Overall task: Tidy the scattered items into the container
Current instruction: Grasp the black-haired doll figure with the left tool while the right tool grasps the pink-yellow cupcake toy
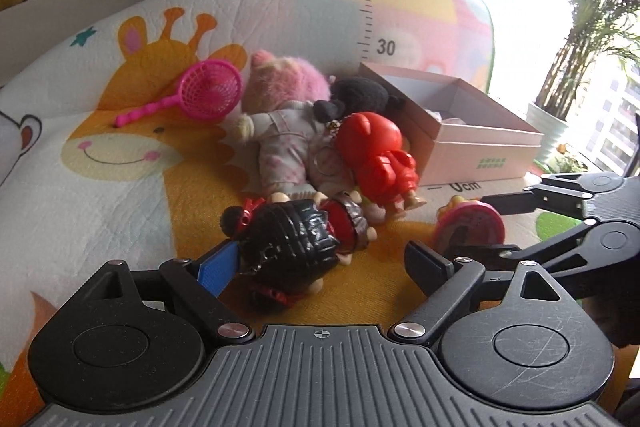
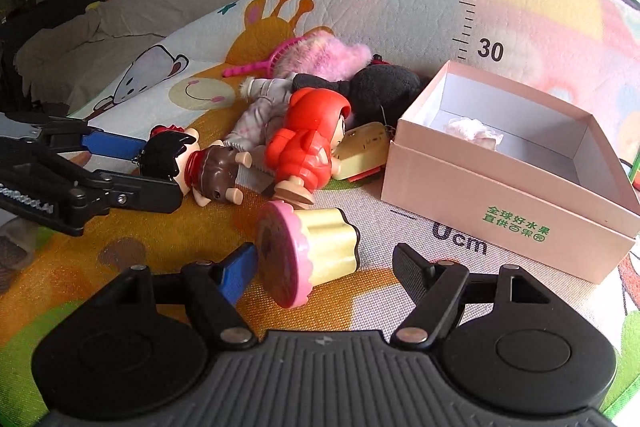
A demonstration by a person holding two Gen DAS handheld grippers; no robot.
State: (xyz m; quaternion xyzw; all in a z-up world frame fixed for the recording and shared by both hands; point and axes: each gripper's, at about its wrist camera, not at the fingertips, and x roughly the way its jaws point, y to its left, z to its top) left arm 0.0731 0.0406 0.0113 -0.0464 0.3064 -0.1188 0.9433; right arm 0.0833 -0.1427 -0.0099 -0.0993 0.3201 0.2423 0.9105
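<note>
Toys scattered on a printed play mat [image 1: 120, 187] with giraffe art and a ruler strip.

Left gripper [image 1: 320, 263], fingers spread wide, straddling black-haired doll figurine [image 1: 296, 243] lying on its side; blue finger pad [image 1: 216, 267] touching or just beside the doll's head, right finger clear of it. Same seen from right wrist: doll [image 2: 192, 163] between the two fingers of the left gripper [image 2: 156, 167], head end in the gap.

Right gripper [image 2: 320, 267] also spread, not pinching; toy cupcake [image 2: 308, 251] tipped on its side between its fingers, pink frosting top facing the camera, blue pad just beside the top's edge. Contact: cannot tell. Cupcake in left view [image 1: 470, 227] with right gripper fingers on either side of it.

Red-hooded figurine [image 2: 312, 143] lying just beyond the doll, near the box. Behind it: plush doll in pale plaid outfit [image 1: 284, 143], pink fluffy plush [image 1: 288, 79], black plush [image 2: 384, 87], pink toy net [image 1: 208, 91] furthest left. Small yellow toast-like toy [image 2: 364, 151] wedged between red figurine and box.

Pink cardboard box [image 2: 500, 203], open, green print on the front, on the mat right of the pile; small pale pink item [image 2: 474, 131] inside at the back.
</note>
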